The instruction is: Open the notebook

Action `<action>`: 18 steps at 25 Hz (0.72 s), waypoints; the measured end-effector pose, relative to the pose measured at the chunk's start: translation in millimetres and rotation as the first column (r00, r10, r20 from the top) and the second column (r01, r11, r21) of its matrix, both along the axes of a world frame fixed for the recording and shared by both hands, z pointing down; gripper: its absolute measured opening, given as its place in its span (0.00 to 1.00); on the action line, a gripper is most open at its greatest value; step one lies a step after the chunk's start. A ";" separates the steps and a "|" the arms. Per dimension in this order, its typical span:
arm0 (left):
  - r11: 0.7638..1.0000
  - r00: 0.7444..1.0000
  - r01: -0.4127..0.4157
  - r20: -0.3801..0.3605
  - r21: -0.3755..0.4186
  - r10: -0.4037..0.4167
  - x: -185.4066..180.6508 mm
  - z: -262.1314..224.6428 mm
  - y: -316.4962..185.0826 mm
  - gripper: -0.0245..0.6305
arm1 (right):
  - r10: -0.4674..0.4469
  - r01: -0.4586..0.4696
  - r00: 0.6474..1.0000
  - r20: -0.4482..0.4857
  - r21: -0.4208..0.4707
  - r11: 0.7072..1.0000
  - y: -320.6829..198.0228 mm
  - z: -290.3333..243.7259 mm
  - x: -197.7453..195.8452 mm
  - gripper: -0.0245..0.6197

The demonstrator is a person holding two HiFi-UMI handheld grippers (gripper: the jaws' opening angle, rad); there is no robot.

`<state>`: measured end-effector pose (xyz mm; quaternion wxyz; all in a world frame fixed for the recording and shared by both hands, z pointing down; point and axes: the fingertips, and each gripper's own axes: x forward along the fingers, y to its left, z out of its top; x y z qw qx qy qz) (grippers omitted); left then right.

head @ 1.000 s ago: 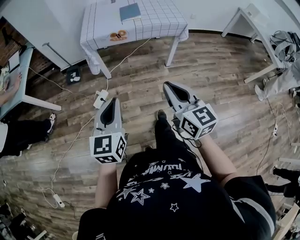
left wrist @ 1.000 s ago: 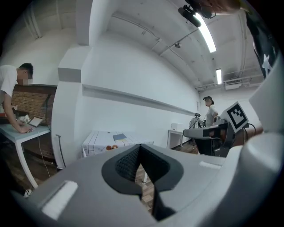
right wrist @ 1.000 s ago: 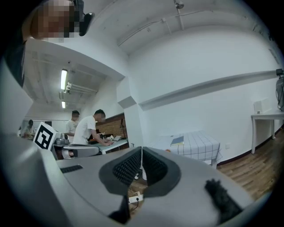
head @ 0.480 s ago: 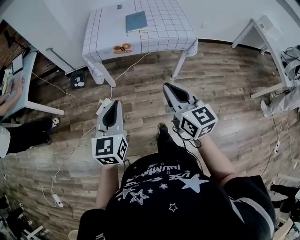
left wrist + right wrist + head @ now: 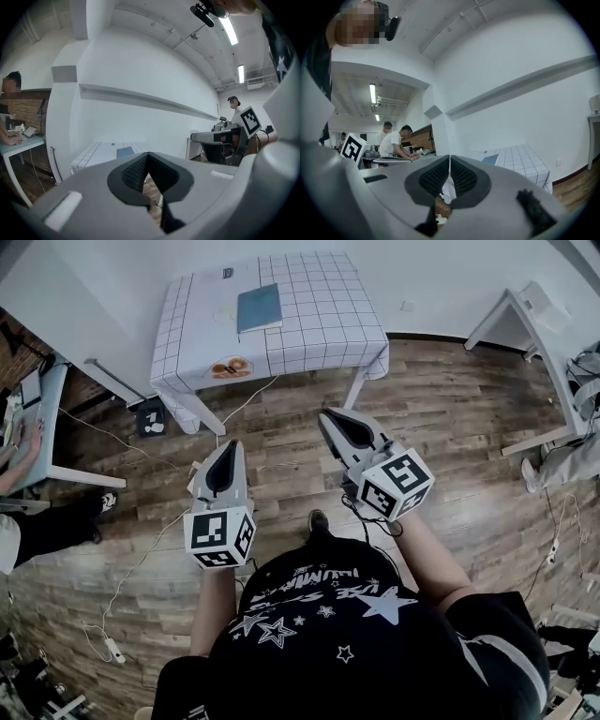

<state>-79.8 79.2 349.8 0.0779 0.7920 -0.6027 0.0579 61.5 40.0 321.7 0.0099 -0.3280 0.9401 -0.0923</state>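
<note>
Person facing a small table (image 5: 319, 296) across bare wooden floor (image 5: 281, 442), a closed gripper in each hand.
The left gripper (image 5: 225, 448) and right gripper (image 5: 328, 418) both have jaws pressed together on nothing. Open floor lies between them and the table's near edge. The notebook (image 5: 260, 307) is closed with a blue-grey cover. It lies flat on the gridded cloth toward the table's far left, well apart from both grippers.
</note>
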 end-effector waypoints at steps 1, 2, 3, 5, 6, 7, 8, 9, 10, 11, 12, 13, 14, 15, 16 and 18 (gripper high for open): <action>1.000 1.000 0.001 0.001 0.001 -0.001 4.1 -0.2 -6.9 0.05 | 0.001 -0.001 1.000 -0.001 -0.002 1.000 -7.5 0.8 3.4 0.07; 1.000 1.000 0.002 0.001 0.001 -0.002 8.0 -0.2 -13.6 0.05 | 0.001 -0.001 1.000 -0.004 -0.006 1.000 -14.8 2.0 7.0 0.07; 1.000 1.000 0.004 0.002 0.001 -0.004 11.3 0.1 -20.2 0.05 | 0.000 0.000 1.000 -0.008 -0.010 1.000 -21.7 3.3 10.4 0.07; 1.000 1.000 0.012 0.007 0.001 -0.012 16.0 2.3 -33.3 0.05 | -0.006 0.005 1.000 -0.016 -0.014 1.000 -35.1 6.5 16.7 0.07; 1.000 1.000 0.019 0.014 0.002 -0.019 17.1 4.0 -39.1 0.05 | -0.008 0.008 1.000 -0.018 -0.015 1.000 -41.2 8.3 19.8 0.07; 1.000 0.999 0.029 0.022 0.004 -0.030 17.3 6.0 -43.8 0.05 | -0.007 0.007 1.000 -0.016 -0.014 1.000 -46.7 9.9 23.0 0.07; 0.999 0.999 0.042 0.030 0.007 -0.042 17.2 8.2 -47.1 0.05 | -0.002 0.002 1.000 -0.007 -0.010 1.000 -51.5 11.5 26.8 0.07; 0.998 0.998 0.054 0.034 0.010 -0.054 17.4 10.9 -48.4 0.05 | 0.008 -0.008 1.000 0.006 -0.005 1.000 -54.8 13.3 31.0 0.07; 0.998 0.997 0.062 0.034 0.012 -0.063 18.6 14.6 -47.1 0.05 | 0.016 -0.016 1.000 0.019 -0.002 1.000 -55.5 16.2 34.9 0.07; 0.998 0.997 0.066 0.033 0.013 -0.067 20.5 19.5 -43.2 0.05 | 0.017 -0.017 0.999 0.027 -0.001 1.000 -53.3 21.0 37.4 0.07; 0.998 0.997 0.067 0.035 0.014 -0.068 22.3 25.0 -38.4 0.05 | 0.012 -0.012 1.000 0.027 -0.002 1.000 -49.3 27.1 38.1 0.07; 0.998 0.997 0.068 0.039 0.017 -0.068 23.3 30.0 -34.4 0.05 | 0.003 -0.003 1.000 0.024 -0.001 1.000 -45.6 32.9 37.3 0.07; 0.997 0.997 0.069 0.045 0.021 -0.070 23.6 34.0 -32.2 0.05 | -0.004 0.004 1.000 0.022 0.002 1.000 -43.1 37.7 36.3 0.07; 0.997 0.996 0.071 0.049 0.025 -0.072 23.6 37.1 -31.5 0.05 | -0.007 0.007 1.000 0.022 0.005 1.000 -41.9 41.5 35.8 0.07; 0.997 0.996 0.073 0.049 0.029 -0.074 23.9 39.5 -31.8 0.05 | -0.008 0.007 1.000 0.023 0.006 1.000 -41.8 44.9 36.2 0.07; 0.997 0.996 0.070 0.045 0.029 -0.071 23.2 42.2 -39.5 0.05 | -0.004 0.004 1.000 0.023 -0.002 1.000 -48.3 48.6 35.7 0.07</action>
